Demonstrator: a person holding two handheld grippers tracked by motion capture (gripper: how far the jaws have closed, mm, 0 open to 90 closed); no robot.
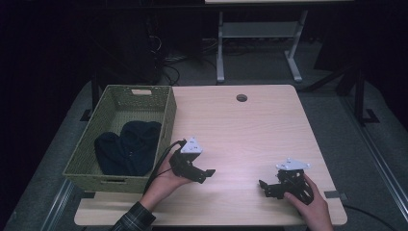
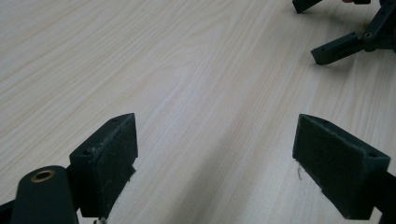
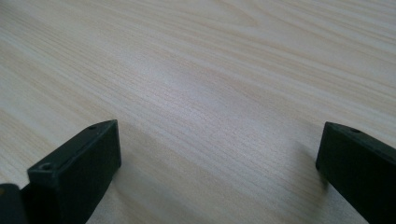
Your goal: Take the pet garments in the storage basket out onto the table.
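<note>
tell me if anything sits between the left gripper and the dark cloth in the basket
Yes: the green woven basket's right wall stands between the left gripper and the dark cloth, which lies inside. The gripper's jaws are open over bare table, pointing away from the basket.

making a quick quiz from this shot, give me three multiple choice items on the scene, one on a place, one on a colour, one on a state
1. Where does the dark cloth lie?
A. inside the green basket
B. on the table
C. in the left tongs

2. What colour is the woven basket?
A. red
B. green
C. white

3. How do the left tongs stand?
A. shut on the cloth
B. shut with nothing in them
C. open with nothing in them

Answers: 1 A, the high view shows the cloth within the basket walls. 2 B, the weave is green. 3 C, the left gripper view shows bare wood between the parted jaws.
</note>
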